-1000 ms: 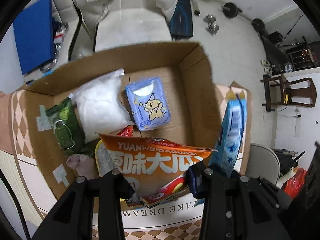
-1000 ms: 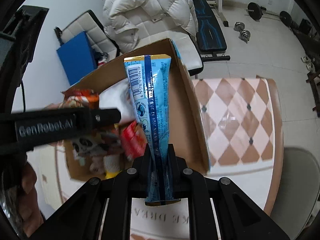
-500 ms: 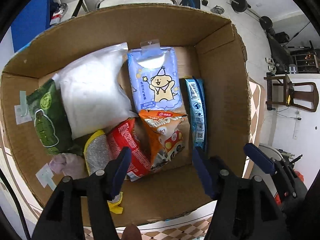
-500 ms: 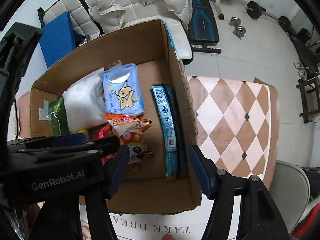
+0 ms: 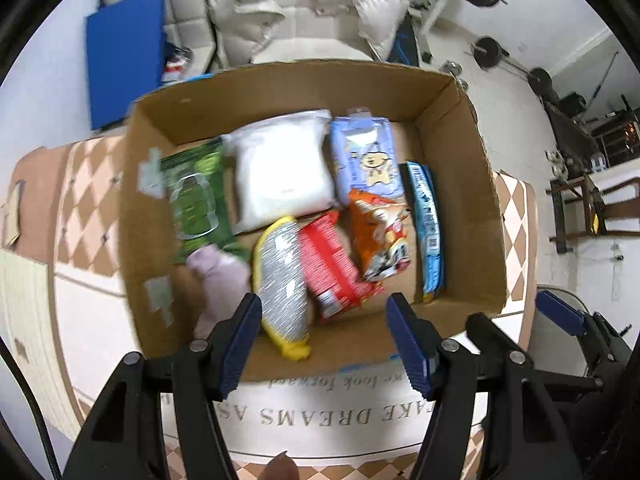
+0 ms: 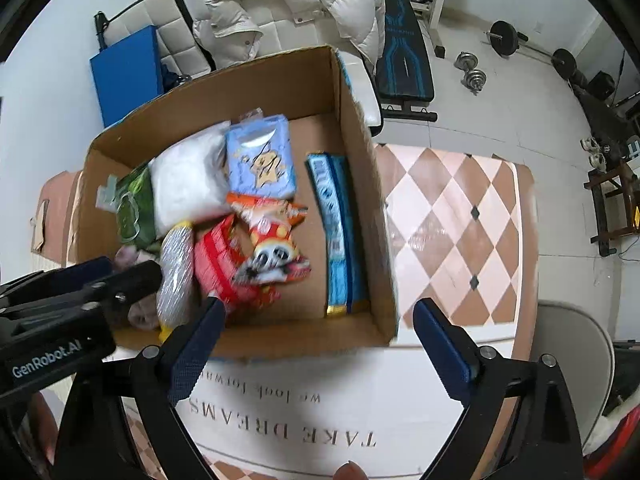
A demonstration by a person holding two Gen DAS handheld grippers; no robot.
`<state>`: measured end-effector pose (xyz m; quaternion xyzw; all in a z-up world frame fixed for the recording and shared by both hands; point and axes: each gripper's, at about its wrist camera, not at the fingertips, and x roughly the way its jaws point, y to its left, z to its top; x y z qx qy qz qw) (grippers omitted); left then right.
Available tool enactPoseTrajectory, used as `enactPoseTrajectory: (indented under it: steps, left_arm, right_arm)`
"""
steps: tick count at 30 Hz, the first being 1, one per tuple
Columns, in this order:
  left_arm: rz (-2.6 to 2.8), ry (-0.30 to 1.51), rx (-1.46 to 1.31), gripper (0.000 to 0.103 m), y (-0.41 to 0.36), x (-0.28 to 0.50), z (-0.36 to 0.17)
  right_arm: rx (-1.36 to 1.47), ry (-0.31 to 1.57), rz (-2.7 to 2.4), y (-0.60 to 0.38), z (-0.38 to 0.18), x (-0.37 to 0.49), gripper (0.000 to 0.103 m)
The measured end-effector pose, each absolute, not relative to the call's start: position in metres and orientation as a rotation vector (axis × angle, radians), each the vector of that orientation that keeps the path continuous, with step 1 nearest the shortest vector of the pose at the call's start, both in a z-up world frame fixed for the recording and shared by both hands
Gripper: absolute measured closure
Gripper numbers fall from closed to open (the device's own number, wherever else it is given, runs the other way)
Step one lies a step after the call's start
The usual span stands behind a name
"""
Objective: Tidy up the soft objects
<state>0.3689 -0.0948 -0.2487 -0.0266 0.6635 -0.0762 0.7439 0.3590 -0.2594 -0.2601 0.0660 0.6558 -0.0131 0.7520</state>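
Both tongs hang spread and empty over the near edge of the brown cardboard box (image 5: 460, 128): the left gripper (image 5: 324, 340) sits above the near-left part of the box, the right gripper (image 6: 316, 344) above its near-right corner, each tilted to look down into it.

Going left to right, the soft goods lie flat on the box floor, side by side: a green plastic wipes pack (image 5: 196, 196) with a pale pink cloth bundle (image 5: 220, 280) at its near end, a white puffy bag (image 5: 280, 172), a silver-and-yellow pouch (image 5: 282, 288), a red snack packet (image 5: 332, 268), a lilac star-printed pack (image 5: 368, 160), an orange crisp bag (image 5: 380, 240), and a long blue wrapper (image 5: 428, 232) against the right wall. That row likely keeps each pack visible. The checkered tablecloth (image 6: 452, 232) beside the box carries nothing more, so sorting looks nearly finished.
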Motion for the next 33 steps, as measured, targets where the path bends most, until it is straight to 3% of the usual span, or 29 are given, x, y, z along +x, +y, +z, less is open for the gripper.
enactPoseTrajectory:
  steps: [3,4,5,6,23,33]
  left_arm:
    - [-0.130,1.410,-0.041,0.040,-0.083,0.351,-0.237]
    - [-0.119,1.395,-0.038,0.029,-0.079,0.345,-0.233]
    - [-0.109,1.383,-0.035,0.010,-0.076,0.342,-0.231]
    - [-0.098,1.367,-0.031,0.005,-0.073,0.338,-0.228]
    - [-0.038,1.261,0.030,0.004,-0.062,0.319,-0.195]
    - [-0.046,1.062,0.052,0.004,-0.066,0.257,-0.108]
  right_arm:
    - [0.150,1.406,-0.032,-0.256,-0.249,0.341,0.006]
    - [0.149,1.391,-0.039,-0.255,-0.243,0.335,0.005]
    - [0.144,1.379,-0.045,-0.254,-0.239,0.330,0.004]
    - [0.137,1.368,-0.047,-0.253,-0.234,0.325,0.000]
    - [0.114,1.311,-0.123,-0.258,-0.211,0.314,0.000]
    - [0.068,1.127,-0.137,-0.250,-0.120,0.252,0.000]
